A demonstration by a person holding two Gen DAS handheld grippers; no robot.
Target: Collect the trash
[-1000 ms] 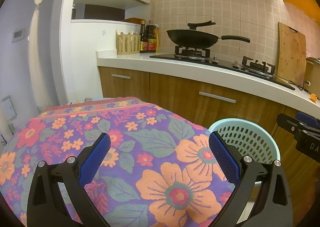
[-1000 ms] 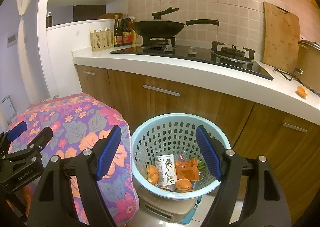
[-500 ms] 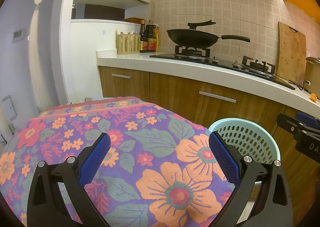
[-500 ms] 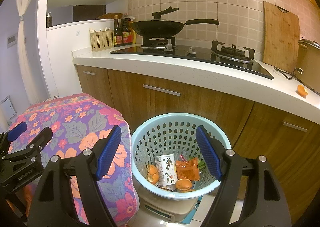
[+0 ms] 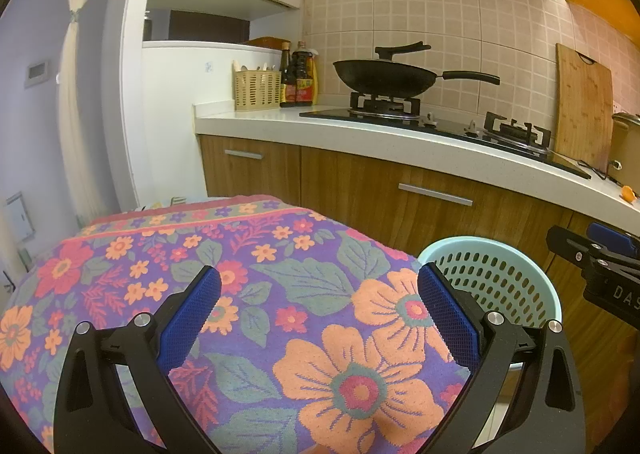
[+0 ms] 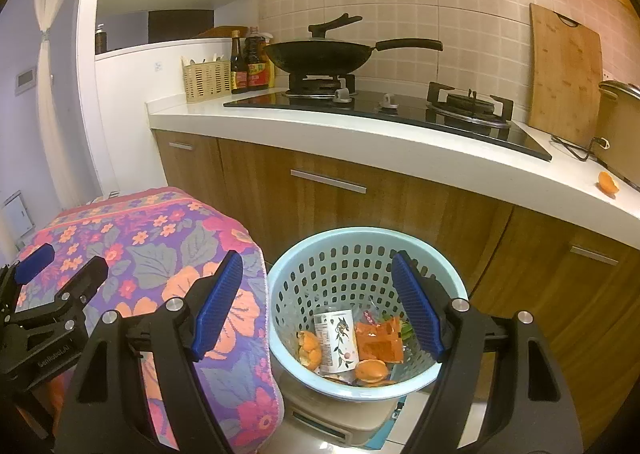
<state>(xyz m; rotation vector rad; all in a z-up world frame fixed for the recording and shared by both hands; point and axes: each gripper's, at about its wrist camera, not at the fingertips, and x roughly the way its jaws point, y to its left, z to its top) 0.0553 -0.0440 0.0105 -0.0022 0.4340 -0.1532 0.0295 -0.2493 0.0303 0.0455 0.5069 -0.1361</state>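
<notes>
The right gripper [image 6: 316,304] hangs with its jaws spread wide and empty, directly above the pale blue perforated basket [image 6: 452,278], where orange peels, a small carton and an orange wrapper already lie. The one loose scrap, an orange peel piece [image 6: 608,183], sits on the white countertop [image 6: 400,142], up and far to the right of the basket. The left gripper [image 5: 318,312], equally wide and empty, hovers over the floral cloth [image 5: 280,274] left of the basket, so the right one seems nearer.
</notes>
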